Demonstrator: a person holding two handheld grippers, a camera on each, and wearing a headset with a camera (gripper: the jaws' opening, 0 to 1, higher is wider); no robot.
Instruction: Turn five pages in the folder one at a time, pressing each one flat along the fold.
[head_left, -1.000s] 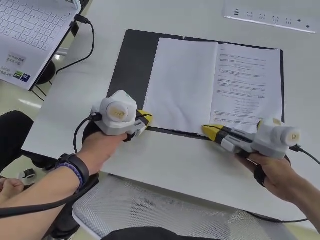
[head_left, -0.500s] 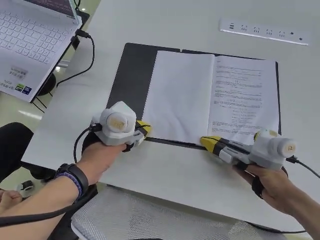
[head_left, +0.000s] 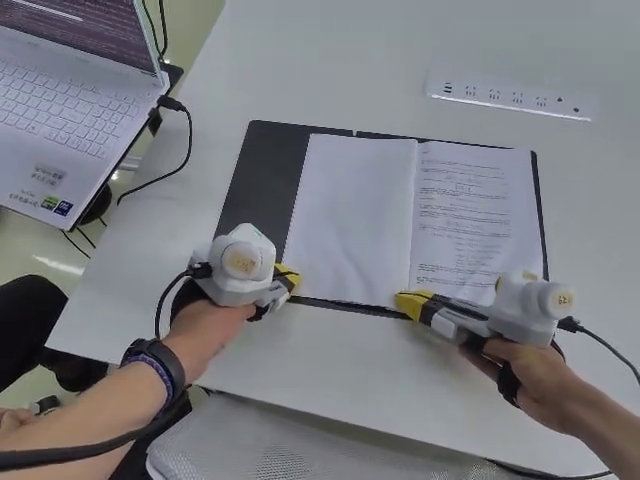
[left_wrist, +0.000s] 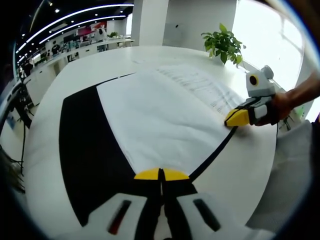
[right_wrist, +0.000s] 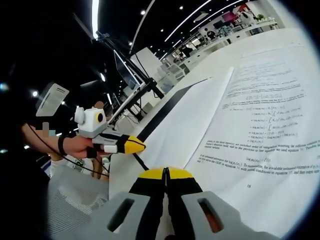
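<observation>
Open folder (head_left: 258, 180) lies flat on the table (head_left: 340, 70), free room on every side. Left gripper (head_left: 287, 279) at its near-left edge, right gripper (head_left: 404, 300) at the fold's near end; both jaws pressed together

Left tongs (left_wrist: 161, 174) closed (yellow tips together) over folder (left_wrist: 85, 150) cover; right tongs (left_wrist: 235, 118) at page (left_wrist: 160, 120) edge.
</observation>
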